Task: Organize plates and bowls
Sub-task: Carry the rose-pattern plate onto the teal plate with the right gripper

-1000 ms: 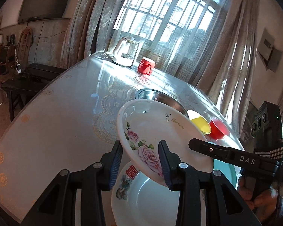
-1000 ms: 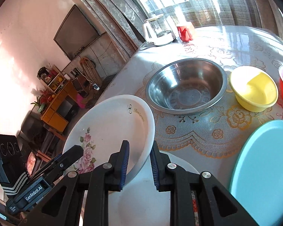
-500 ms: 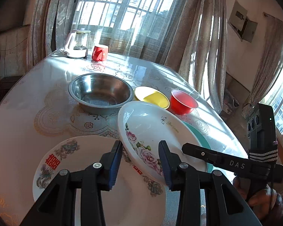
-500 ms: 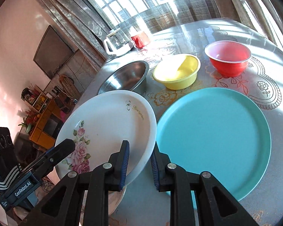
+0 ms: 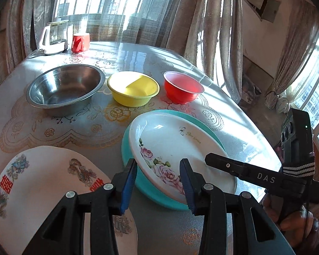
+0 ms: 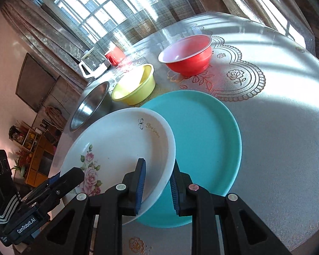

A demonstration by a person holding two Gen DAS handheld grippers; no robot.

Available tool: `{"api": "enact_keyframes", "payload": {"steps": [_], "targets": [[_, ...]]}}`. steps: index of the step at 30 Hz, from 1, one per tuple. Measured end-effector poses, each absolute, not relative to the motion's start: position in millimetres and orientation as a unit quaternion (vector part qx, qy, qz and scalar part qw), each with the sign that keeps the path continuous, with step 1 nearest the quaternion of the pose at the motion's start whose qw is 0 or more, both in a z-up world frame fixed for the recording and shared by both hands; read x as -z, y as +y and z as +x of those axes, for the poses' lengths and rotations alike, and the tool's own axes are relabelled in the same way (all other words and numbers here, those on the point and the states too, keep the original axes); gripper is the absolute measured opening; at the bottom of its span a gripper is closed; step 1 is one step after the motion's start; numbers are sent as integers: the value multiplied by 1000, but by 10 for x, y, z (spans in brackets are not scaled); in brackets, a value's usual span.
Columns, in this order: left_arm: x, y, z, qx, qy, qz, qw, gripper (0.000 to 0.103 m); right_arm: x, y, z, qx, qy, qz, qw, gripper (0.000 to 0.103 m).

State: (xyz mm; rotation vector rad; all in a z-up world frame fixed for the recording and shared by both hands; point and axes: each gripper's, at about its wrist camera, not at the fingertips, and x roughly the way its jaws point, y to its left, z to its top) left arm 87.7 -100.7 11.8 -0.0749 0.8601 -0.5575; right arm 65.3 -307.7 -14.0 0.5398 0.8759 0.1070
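Both grippers hold a white plate with pink roses [image 5: 172,140] [image 6: 121,140], tilted just above a teal plate [image 5: 206,125] [image 6: 204,131]. Whether the two plates touch I cannot tell. My left gripper [image 5: 158,163] has the near rim by the roses between its blue pads, and its jaws are opening slightly. It shows at the lower left of the right wrist view [image 6: 74,173], one finger still lying on the rim. My right gripper [image 6: 158,163] is shut on the opposite rim. It enters the left wrist view from the right [image 5: 211,158].
A steel bowl [image 5: 66,87], a yellow bowl [image 5: 134,89] and a red bowl [image 5: 182,87] stand in a row behind the plates. A white plate with dragons and red characters [image 5: 42,182] lies at the near left. A kettle [image 5: 54,38] and red mug [image 5: 80,42] stand at the table's far edge.
The two grippers have carried the rose plate from above the dragon plate to the right, over the teal plate, and a little lower. Both have rolled.
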Motion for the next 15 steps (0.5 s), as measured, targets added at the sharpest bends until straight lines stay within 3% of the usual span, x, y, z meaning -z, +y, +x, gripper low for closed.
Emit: {"api": "enact_keyframes", "payload": {"steps": [15], "targets": [[192,-1326,1066,250,457,-4,854,43,254,-3190,679,-2,423,217,880,24]]}}
